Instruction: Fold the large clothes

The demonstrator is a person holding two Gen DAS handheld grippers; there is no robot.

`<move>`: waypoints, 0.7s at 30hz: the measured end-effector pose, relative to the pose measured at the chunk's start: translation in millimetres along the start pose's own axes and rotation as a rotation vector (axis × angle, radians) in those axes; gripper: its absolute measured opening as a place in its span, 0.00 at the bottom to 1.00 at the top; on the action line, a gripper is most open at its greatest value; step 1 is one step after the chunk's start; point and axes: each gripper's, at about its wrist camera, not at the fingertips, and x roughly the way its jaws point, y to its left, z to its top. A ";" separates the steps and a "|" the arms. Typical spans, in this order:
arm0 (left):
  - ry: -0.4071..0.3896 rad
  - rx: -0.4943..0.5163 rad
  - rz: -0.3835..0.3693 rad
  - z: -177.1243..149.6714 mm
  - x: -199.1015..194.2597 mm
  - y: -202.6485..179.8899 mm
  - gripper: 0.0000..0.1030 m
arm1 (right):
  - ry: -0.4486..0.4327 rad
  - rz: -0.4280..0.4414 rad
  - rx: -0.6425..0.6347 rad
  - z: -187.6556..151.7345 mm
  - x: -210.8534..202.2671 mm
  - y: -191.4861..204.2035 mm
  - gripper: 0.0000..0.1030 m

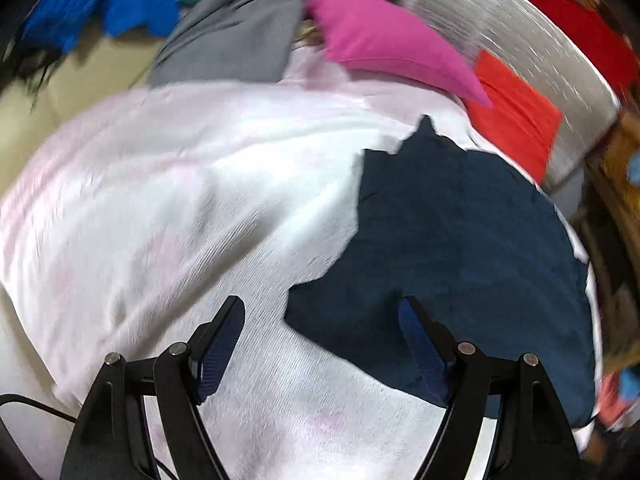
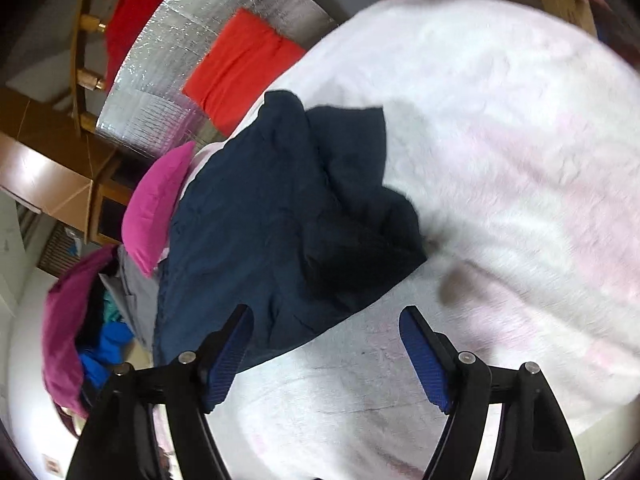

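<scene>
A crumpled navy garment point(image 1: 460, 240) lies on a white, pink-tinged blanket point(image 1: 160, 200), right of centre in the left wrist view and centre-left in the right wrist view. The left tool point(image 1: 320, 344) and right tool point(image 2: 326, 354) both hover released, nothing between their blue pads. A magenta cushion point(image 1: 380, 44) sits beyond.

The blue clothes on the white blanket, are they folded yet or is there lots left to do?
Not folded yet. The dark blue garment lies crumpled on the white blanket. Already done, it seems: an orange-red piece lies flat and folded on the silver mat. In hand: nothing; the left gripper and right gripper are both open and empty. Left: this garment, plus the heap of pink, grey and blue clothes.
</scene>
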 end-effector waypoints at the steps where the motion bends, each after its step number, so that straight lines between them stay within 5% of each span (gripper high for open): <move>1: 0.015 -0.028 -0.005 -0.7 3.3 4.4 0.77 | 0.011 0.003 0.007 1.2 6.0 -0.3 0.76; 11: 0.145 -0.168 -0.215 4.9 40.6 3.1 0.76 | -0.024 0.082 0.109 10.8 43.4 -4.8 0.80; 14: 0.112 -0.141 -0.236 8.1 38.4 -7.0 0.57 | -0.054 0.074 0.084 14.6 47.1 3.0 0.77; 16: 0.072 -0.092 -0.235 10.4 33.3 -15.7 0.40 | -0.088 0.040 0.054 16.5 46.1 11.3 0.63; 19: 0.027 -0.042 -0.256 15.8 28.2 -24.0 0.27 | -0.135 0.027 0.018 22.6 36.7 20.0 0.47; 21: 0.004 -0.007 -0.251 18.3 24.5 -28.4 0.26 | -0.169 0.043 -0.006 24.9 27.0 27.0 0.45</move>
